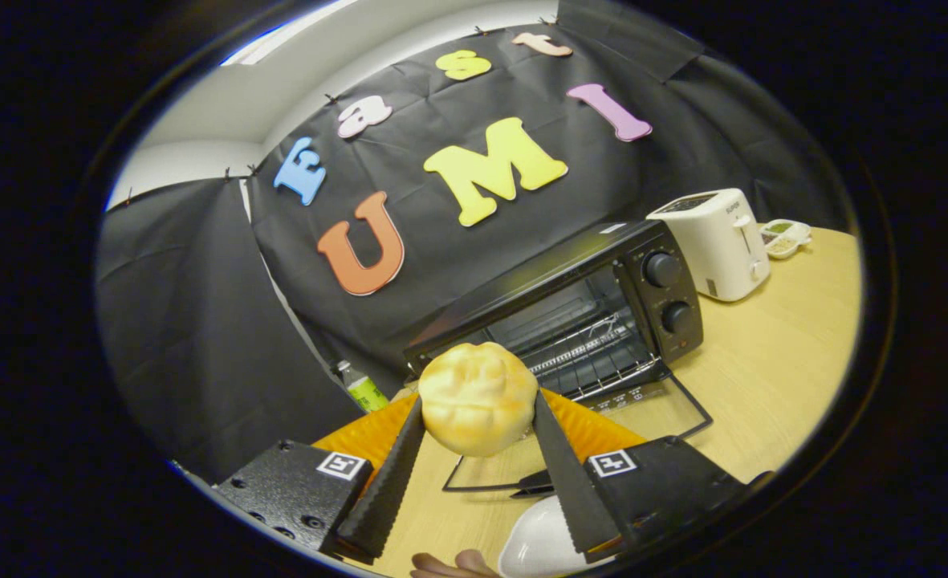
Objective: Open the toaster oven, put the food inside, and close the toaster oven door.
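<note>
With the toaster oven (570, 313) door (602, 437) already dropped open, noted: gripper (478, 433) fingers clamped either side of the bun (478, 397), held just short of the oven, rack (594, 353) cavity straight ahead, slightly right

The claw (478, 421) has matt black fingers (562, 474) with ridged, saw-toothed inner faces, both pressed on a bun (478, 397) whose pale yellow skin looks soft, lightly wrinkled and faintly shiny. The toaster oven (570, 309) is black with a dull sheen, its wire rack (594, 357) bright bare metal, its door (602, 433) clear glass in a thin dark frame. The table (771, 361) is smooth, light wood-look. The white toaster (718, 241) is glossy plastic. The orange plate (373, 433) is ribbed at its rim.
</note>
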`<state>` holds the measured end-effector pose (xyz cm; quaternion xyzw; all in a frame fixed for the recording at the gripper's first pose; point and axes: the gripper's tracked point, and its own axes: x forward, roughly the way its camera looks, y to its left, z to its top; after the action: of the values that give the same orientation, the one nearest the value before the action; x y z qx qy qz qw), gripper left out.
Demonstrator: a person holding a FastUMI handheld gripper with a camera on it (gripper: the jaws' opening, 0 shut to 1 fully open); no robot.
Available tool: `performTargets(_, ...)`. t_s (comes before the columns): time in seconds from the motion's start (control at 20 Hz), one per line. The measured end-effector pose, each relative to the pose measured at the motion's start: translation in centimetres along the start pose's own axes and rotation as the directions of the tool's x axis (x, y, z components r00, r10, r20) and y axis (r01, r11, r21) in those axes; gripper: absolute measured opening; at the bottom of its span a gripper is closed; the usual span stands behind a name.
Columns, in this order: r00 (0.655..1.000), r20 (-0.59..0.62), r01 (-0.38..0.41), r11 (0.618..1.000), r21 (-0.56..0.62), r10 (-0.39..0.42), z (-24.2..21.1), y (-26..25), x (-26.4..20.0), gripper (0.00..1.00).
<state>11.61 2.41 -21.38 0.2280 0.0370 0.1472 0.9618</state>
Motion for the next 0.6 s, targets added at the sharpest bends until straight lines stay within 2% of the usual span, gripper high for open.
performTargets(0.15, 1.000, 0.018, 0.009, 1.000, 0.029, -0.009, 0.4, -1.1, 3.2, 0.86)
performTargets(0.45, 0.993, -0.086, 0.097, 0.982, 0.163, -0.084, -0.1, -4.5, 9.6, 0.88)
performTargets(0.6, 0.992, -0.094, 0.105, 0.978, 0.182, -0.089, 0.4, -5.5, 12.1, 0.88)
